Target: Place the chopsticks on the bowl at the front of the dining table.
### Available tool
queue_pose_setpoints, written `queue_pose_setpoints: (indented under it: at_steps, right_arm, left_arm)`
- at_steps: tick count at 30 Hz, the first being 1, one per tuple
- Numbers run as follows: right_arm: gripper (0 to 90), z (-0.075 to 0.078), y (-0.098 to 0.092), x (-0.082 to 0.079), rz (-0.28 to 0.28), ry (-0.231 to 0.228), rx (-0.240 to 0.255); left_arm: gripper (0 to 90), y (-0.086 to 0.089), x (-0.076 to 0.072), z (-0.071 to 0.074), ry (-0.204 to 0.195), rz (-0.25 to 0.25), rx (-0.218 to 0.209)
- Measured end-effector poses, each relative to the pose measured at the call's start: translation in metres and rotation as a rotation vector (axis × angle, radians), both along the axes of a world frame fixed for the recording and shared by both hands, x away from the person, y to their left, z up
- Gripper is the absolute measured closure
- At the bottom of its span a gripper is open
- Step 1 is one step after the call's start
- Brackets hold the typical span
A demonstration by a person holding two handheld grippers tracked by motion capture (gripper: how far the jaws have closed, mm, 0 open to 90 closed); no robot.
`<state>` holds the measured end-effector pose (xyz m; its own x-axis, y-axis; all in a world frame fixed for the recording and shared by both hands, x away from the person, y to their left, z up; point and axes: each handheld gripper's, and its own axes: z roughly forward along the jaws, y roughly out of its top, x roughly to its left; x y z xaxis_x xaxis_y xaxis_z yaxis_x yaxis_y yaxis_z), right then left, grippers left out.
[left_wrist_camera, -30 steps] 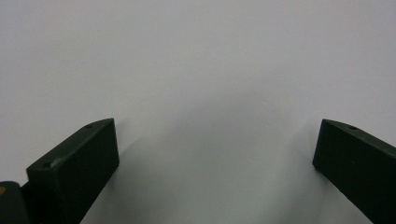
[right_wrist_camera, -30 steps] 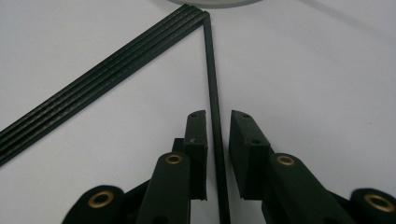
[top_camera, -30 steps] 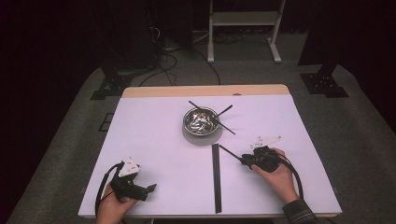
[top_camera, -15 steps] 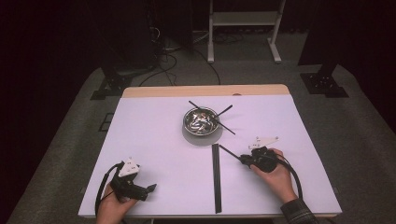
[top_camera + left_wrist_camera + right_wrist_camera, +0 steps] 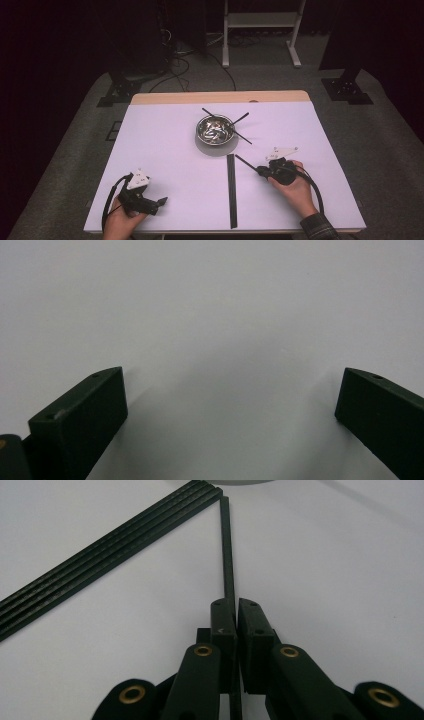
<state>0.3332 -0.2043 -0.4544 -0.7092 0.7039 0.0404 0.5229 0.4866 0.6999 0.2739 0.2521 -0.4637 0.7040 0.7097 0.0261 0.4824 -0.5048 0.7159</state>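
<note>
Clamping a thin black stick [image 5: 227, 555], right tongs [image 5: 261, 170] have just closed on its near end; its long axis runs toward 10 o'clock, tip near the stick bundle [image 5: 231, 190] by the bowl [image 5: 215, 129]. Left tongs [image 5: 159, 202] released, idle on the table [image 5: 165, 150].

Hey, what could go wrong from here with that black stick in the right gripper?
1. The right gripper has just been closing on one black stick, gripping it near one end, so the long free part may swing or slip when lifted.
2. Its far tip lies close to the row of sticks and could knock them out of line.
3. Toward the bowl, it might catch the sticks resting across it.
</note>
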Motion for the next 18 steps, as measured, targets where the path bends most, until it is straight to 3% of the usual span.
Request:
queue_pose_setpoints:
  at_steps: [18]
  right_arm:
    - [85.9,0.0091,-0.0028,-0.0019,0.000,-0.010,0.015]
  left_arm:
    - [0.0,0.0000,0.0001,0.0000,0.001,0.000,-0.001]
